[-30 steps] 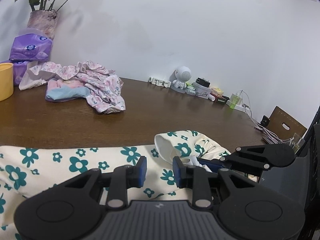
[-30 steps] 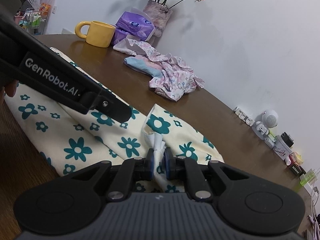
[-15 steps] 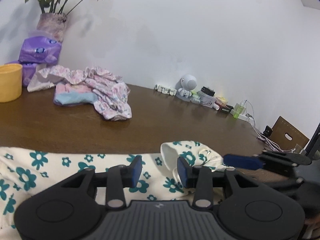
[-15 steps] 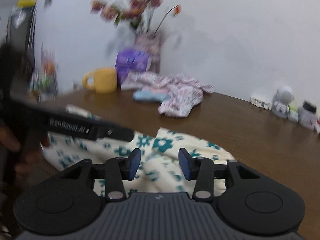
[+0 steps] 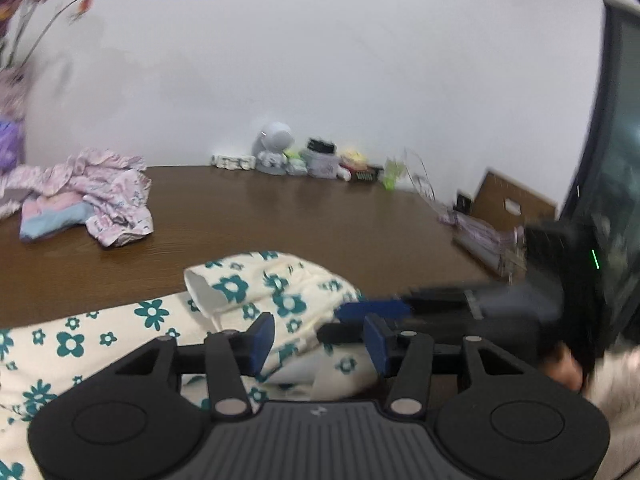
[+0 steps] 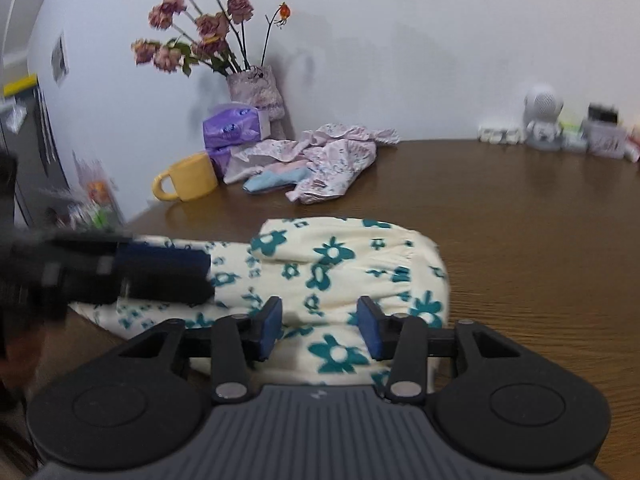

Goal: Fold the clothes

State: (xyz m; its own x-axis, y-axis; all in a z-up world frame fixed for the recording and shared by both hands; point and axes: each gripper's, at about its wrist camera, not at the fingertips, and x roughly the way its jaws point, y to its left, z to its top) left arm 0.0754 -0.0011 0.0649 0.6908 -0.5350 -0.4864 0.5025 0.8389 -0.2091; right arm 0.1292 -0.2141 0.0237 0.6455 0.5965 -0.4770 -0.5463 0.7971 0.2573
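Note:
A cream garment with teal flowers [image 5: 256, 300] [image 6: 340, 264] lies folded on the brown table, one end doubled over. My left gripper [image 5: 318, 340] hovers open just above its folded end, nothing between the blue pads. My right gripper [image 6: 320, 328] is also open, low over the same garment from the other side. In the left wrist view the right gripper's blue fingers [image 5: 376, 309] reach in from the right, with a hand [image 5: 568, 368] behind. In the right wrist view the blurred left gripper's fingers [image 6: 160, 268] cover the garment's left part.
A crumpled pink floral heap of clothes [image 6: 320, 160] [image 5: 88, 192] lies farther back. Beside it stand a yellow mug [image 6: 188, 178], purple tissue packs [image 6: 234, 126] and a vase of dried roses [image 6: 256, 88]. A small white robot figure [image 5: 274, 152] and gadgets line the wall.
My right gripper let go of the garment's white edge and opened, then swung around. The left gripper opened wider and turned rightward. The garment now rests loose.

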